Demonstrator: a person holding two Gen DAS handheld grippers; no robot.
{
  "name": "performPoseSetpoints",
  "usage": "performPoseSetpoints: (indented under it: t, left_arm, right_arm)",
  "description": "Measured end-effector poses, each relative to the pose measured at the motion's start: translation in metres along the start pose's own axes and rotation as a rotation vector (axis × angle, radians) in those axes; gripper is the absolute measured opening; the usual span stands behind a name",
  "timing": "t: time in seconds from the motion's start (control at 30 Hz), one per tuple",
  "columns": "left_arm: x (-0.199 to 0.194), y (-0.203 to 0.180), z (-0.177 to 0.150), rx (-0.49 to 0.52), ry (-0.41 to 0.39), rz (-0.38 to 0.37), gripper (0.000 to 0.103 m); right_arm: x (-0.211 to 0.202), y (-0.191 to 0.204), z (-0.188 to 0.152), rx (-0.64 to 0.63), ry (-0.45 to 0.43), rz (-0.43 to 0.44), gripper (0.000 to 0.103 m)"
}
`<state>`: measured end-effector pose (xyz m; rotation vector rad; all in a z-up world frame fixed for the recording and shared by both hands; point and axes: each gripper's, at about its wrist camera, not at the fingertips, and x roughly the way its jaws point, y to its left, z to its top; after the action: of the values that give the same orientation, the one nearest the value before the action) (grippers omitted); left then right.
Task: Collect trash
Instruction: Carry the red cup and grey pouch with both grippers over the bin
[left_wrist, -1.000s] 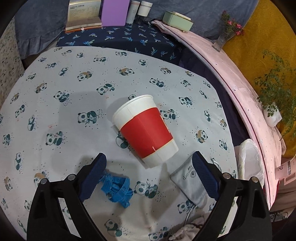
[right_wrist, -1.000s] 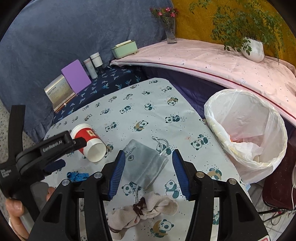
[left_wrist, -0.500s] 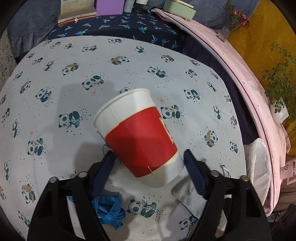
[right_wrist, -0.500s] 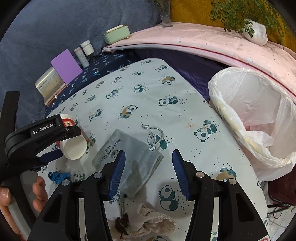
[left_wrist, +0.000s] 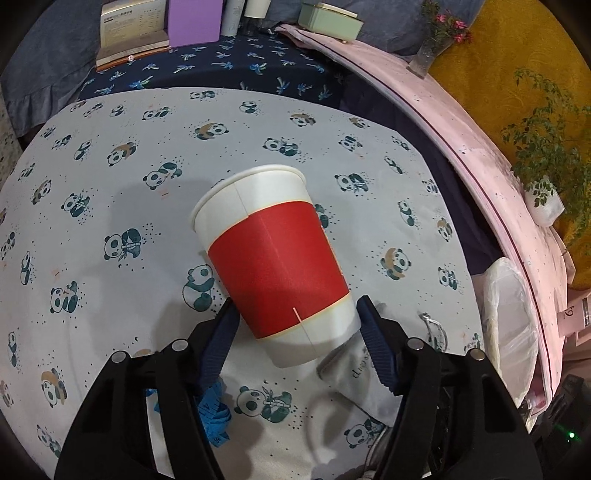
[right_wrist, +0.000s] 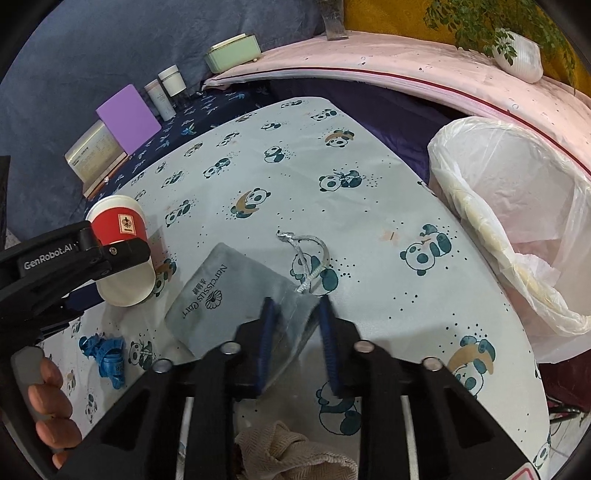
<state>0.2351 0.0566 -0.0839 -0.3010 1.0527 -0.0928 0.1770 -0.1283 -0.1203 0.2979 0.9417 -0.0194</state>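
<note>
I am working both grippers at once on the panda-print table (right_wrist: 369, 206). The left gripper (left_wrist: 295, 328) is closing around the cup (left_wrist: 273, 258), which is lying on its side with its mouth pointing away from me; the blue pads are flanking the white band near its base, and I cannot tell whether they are pressing yet, so I am treating it as not gripped. The right gripper (right_wrist: 295, 332) is closing on the near corner of the pouch (right_wrist: 240, 295); the fabric is bunching up between the pads, so I am reading that as a pinch on cloth. The pouch is lying flat just beside the cup, its drawstring trailing toward the bin (right_wrist: 517, 221) lined with a white bag at the table's right edge. I am judging the cup to be light, thin-walled paper: it will crush or go oval if I squeeze hard, and it may roll, so taking it low near the stiff base ring seems sounder than near the open rim. The pouch looks soft and limp; it will sag and swing when lifted, and a corner pinch should hold it, though smooth fabric could slip. A crumpled blue tape (right_wrist: 105, 354) and a beige cloth (right_wrist: 291, 454) are waiting nearby.
</note>
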Motion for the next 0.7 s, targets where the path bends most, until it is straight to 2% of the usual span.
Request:
performPoseSetpoints:
  t: [0.07, 0.13, 0.7]
  left_arm:
    - [-0.004, -0.004, -0.001, 0.011, -0.007, -0.002, 0.062]
    - [-0.009, -0.007, -0.003, 0.021, -0.012, -0.010, 0.062]
    - [-0.062, -0.063, -0.035, 0.142, -0.056, -0.078, 0.063]
  right_arm:
    - [-0.006, 0.000, 0.000, 0.000, -0.013, 0.004, 0.008]
    - [-0.012, 0.000, 0.001, -0.002, -0.029, 0.005, 0.005]
    - [-0.097, -0.026, 0.013, 0.048, -0.202, -0.009, 0.004]
